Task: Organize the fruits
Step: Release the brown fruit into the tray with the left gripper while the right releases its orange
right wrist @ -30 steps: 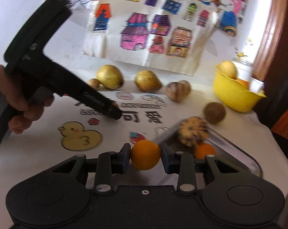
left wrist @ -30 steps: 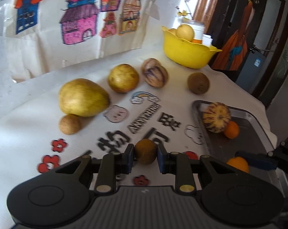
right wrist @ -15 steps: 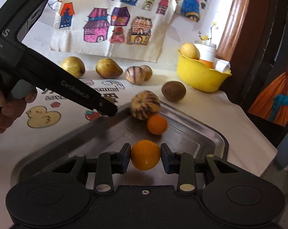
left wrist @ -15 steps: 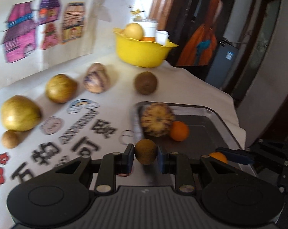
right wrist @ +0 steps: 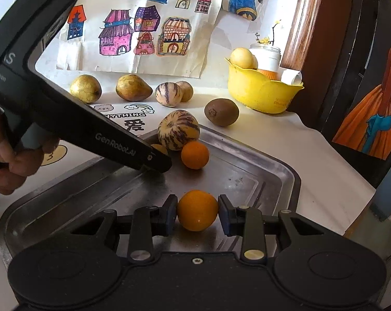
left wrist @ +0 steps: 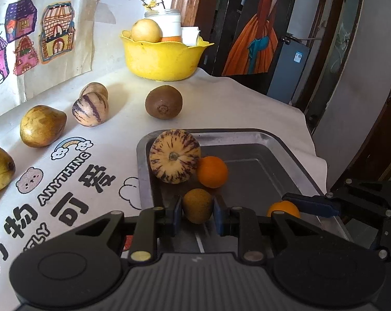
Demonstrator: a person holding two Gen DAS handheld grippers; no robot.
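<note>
Steel tray — two oranges, one melon

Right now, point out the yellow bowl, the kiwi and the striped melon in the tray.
yellow bowl (left wrist: 159,59): left wrist view, front wall.
kiwi (left wrist: 163,101): left wrist view, middle.
striped melon (right wrist: 178,129): right wrist view, middle.

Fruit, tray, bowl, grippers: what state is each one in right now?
Left gripper: shut on a brown fruit, over the tray.
Right gripper: shut on an orange, over the tray.
Tray: holds a striped melon and a second orange.
Yellow bowl: filled.
Kiwi: on the cloth.
</note>
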